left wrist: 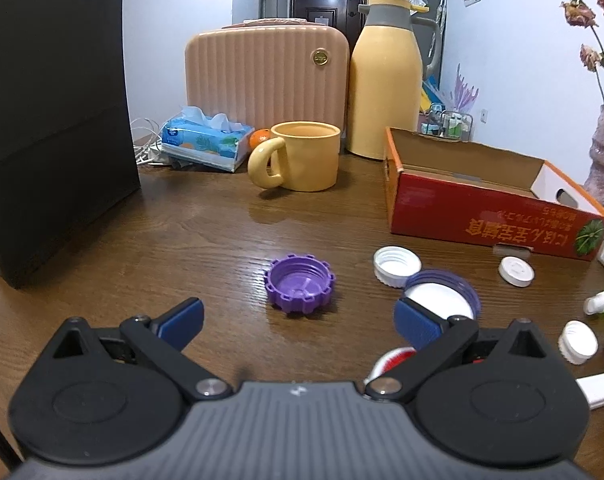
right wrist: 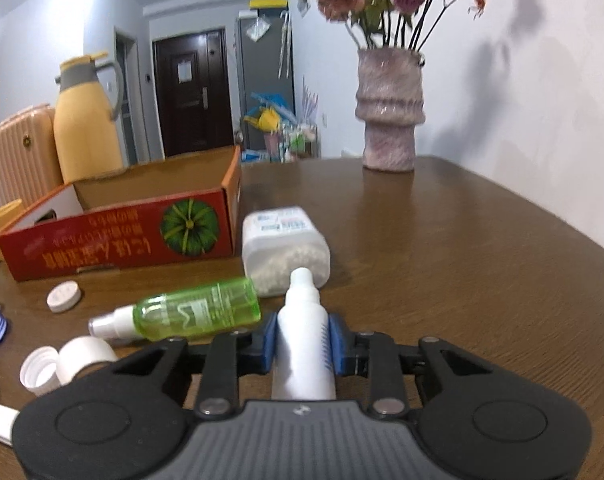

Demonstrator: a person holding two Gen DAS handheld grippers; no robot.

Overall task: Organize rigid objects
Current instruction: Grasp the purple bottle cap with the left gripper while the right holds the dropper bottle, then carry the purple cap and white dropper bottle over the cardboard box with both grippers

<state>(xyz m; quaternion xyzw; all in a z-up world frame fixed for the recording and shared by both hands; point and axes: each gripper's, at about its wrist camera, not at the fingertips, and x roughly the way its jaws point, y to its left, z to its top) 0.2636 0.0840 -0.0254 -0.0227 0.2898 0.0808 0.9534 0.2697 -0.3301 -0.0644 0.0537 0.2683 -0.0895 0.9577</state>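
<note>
- On the wooden table (right wrist: 481, 248), the right gripper (right wrist: 303, 338) has its blue pads (right wrist: 335, 338) clamped on a white bottle (right wrist: 303, 344), which lies along the fingers with its neck pointing away from the camera.
- Just left of that bottle lies a green spray bottle (right wrist: 200, 312) on its side; beyond both rests a white container (right wrist: 284, 246) of granules.
- A red cardboard box (right wrist: 118, 236) stands open, left of the container.
- The left gripper (left wrist: 300, 320) has its fingers wide apart, gripping nothing.
- A purple cap (left wrist: 300, 283) sits open side up on the table, just beyond and between those fingers.
- White caps (left wrist: 395, 266) and a blue-rimmed lid (left wrist: 441, 294) lie to its right.
</note>
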